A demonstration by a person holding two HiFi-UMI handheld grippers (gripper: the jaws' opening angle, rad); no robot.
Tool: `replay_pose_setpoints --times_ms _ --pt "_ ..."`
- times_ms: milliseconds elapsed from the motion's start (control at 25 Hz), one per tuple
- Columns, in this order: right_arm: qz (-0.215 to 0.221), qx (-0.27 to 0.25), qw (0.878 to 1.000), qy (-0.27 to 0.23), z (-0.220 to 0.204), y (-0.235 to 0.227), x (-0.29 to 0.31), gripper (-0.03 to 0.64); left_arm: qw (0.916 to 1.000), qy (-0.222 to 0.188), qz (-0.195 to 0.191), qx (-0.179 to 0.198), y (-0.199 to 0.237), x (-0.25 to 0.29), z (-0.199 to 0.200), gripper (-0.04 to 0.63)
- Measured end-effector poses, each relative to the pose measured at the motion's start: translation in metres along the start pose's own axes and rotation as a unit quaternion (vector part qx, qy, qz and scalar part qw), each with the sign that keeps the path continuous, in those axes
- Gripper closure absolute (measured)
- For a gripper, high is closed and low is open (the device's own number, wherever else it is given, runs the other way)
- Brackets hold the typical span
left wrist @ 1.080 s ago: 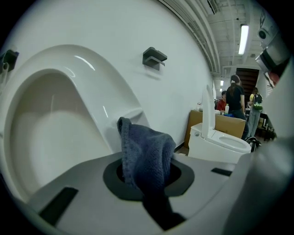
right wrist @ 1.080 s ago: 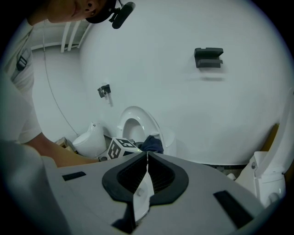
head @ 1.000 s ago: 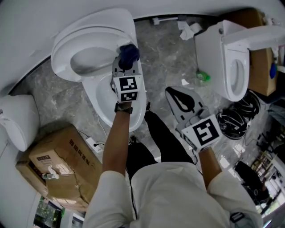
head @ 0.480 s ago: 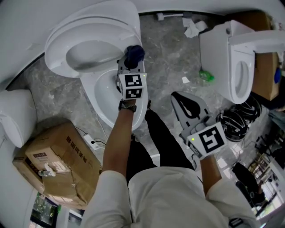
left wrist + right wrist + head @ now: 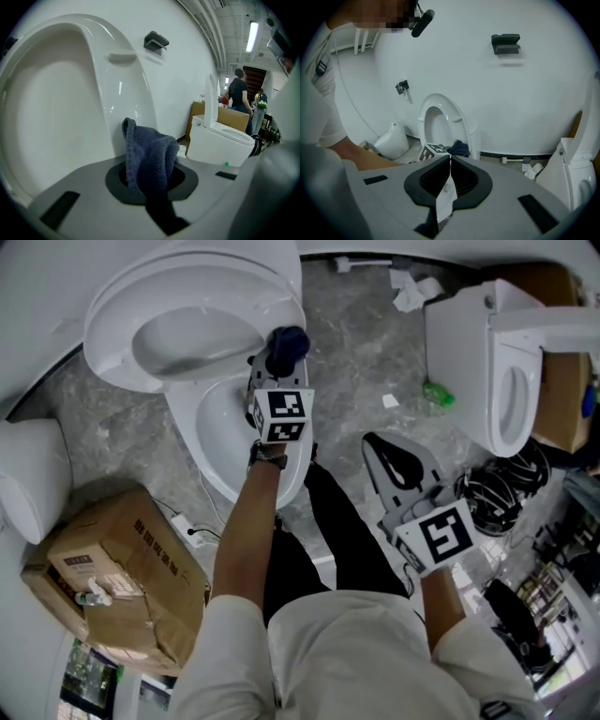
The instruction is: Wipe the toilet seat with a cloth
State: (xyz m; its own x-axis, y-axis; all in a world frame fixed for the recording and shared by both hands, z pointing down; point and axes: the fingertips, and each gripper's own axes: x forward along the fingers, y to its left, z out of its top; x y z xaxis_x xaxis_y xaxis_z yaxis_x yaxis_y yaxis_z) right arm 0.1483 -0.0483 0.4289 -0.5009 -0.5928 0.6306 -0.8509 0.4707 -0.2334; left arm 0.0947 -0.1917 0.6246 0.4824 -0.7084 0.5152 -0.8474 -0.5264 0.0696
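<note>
The left gripper point(image 5: 274, 369) clamps the blue cloth point(image 5: 287, 343) just beside the raised toilet seat point(image 5: 117, 357), while the right gripper point(image 5: 375, 442), jaws together and empty, hangs over the floor point(image 5: 361, 343).

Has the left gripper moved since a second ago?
Yes, slightly: the left gripper, holding the blue cloth, has sunk toward the toilet bowl's back rim.

left claw point(image 5: 277, 364) lowered with blue cloth point(image 5: 288, 343) toward toilet bowl point(image 5: 202, 448), right claw point(image 5: 379, 447) slightly lower

A cardboard box point(image 5: 122, 563) sits on grey marbled floor point(image 5: 356, 352).
</note>
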Motion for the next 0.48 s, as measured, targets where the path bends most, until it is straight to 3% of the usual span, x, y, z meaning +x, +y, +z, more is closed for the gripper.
replay_pose_setpoints --times_ms 280,480 --pt "0.003 -0.001 1.000 0.012 -0.010 0.006 0.006 0.586 0.9992 -0.013 0.000 0.039 -0.006 -0.006 -0.004 0.546" --pt "0.007 -0.002 1.000 0.019 -0.016 0.011 0.008 0.586 0.9996 0.018 -0.004 0.021 -0.010 -0.008 -0.035 0.546"
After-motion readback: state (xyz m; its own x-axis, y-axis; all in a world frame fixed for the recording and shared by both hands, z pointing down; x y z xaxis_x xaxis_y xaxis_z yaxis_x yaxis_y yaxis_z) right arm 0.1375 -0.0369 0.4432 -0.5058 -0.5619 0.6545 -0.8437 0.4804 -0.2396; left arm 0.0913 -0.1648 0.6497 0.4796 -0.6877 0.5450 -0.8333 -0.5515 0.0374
